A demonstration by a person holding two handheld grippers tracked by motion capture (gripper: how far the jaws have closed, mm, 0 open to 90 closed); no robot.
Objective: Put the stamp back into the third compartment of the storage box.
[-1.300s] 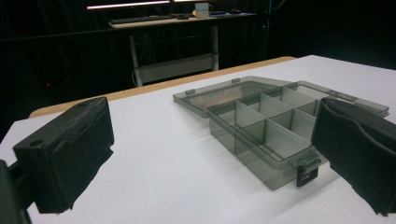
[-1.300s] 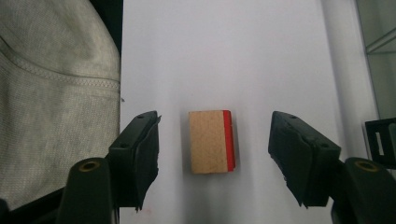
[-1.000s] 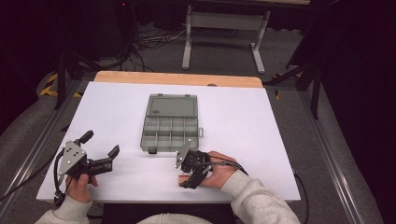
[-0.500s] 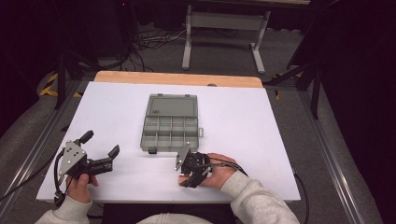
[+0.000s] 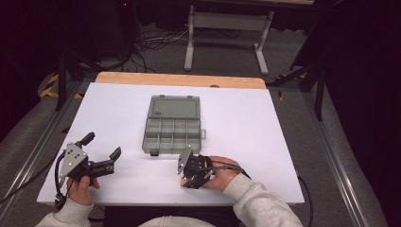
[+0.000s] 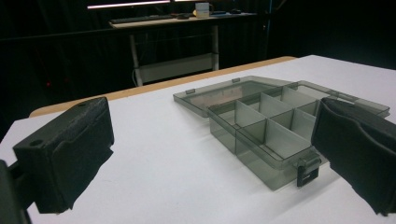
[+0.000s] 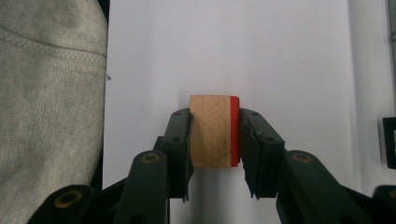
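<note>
Wooden block (image 7: 215,131) with one red face is clamped between the right gripper (image 7: 215,135)'s jaws, both pads pressed flat against its sides, so that gripper is definitely grasping it. In the right gripper view it sits over the white table (image 7: 280,56), and a grey sleeve (image 7: 46,102) runs along at 9 o'clock. From the high view the right gripper (image 5: 193,171) is near the front edge of the table, just off the 6 o'clock corner of the organizer box (image 5: 173,125). I can't really make out the block from up there, too small.

The organizer box lies mid-table with its lid folded flat open toward 12 o'clock, and the compartments look empty as far as I can see. The left gripper (image 5: 101,151) is over at about 8 o'clock from the box, well apart from it, jaws spread wide and holding nothing. In the left gripper view the box (image 6: 275,128) shows between those jaws, farther off on the table.
</note>
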